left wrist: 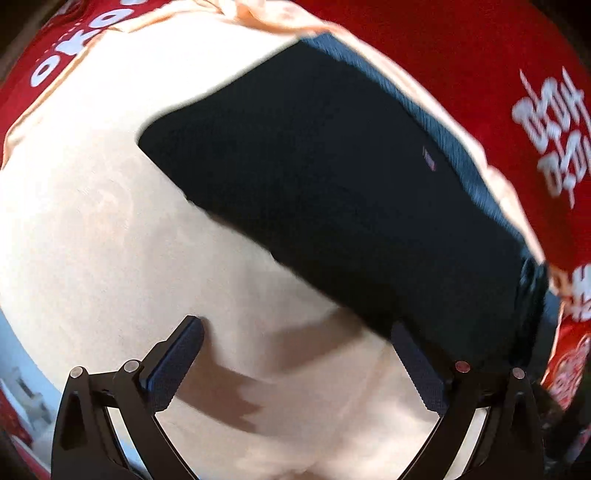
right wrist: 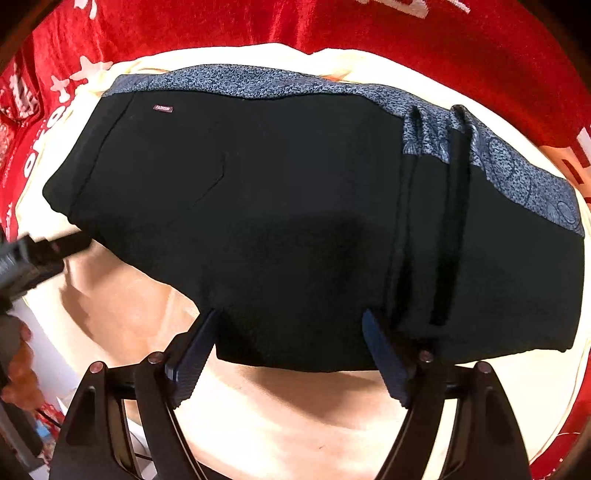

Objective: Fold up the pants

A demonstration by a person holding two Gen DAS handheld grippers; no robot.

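Black pants (right wrist: pixel 288 206), folded into a compact block, lying flat on cream cloth (right wrist: pixel 295 413). Blue-grey speckled waistband strip (right wrist: pixel 258 83) along far edge. Small dark red label (right wrist: pixel 163 109) near far left corner. Two narrow black strips, loops or drawcord ends, cannot tell which (right wrist: pixel 452 221), running across the fold toward the right. Near edge of fold straight, no loose leg sticking out. Same pants in left wrist view (left wrist: pixel 332 195), motion-blurred, lying diagonal, speckled band toward upper right.

Cream cloth spread over a surface, counter or bed not clear. Red fabric with white lettering (right wrist: pixel 424 33) under and around cream cloth, also in left view (left wrist: pixel 461 66). Soft shadows on cream cloth near both claws. Clutter at lower left edge of right view, too small to name.

Right claw (right wrist: pixel 291 332) pointing down at near edge of pants, wide apart, fingers (right wrist: pixel 192 354) straddling the fold's near edge; contact with fabric not clear, nothing gripped. Left claw (left wrist: pixel 295 339) wide apart too, left finger (left wrist: pixel 177 358) over bare cream cloth, right finger tip at or just over the dark near corner of pants; nothing held. Left claw also entering right view as blurred dark shape (right wrist: pixel 33 258) at left edge, just beside the pants' left end. Part of a hand behind it, blurred.
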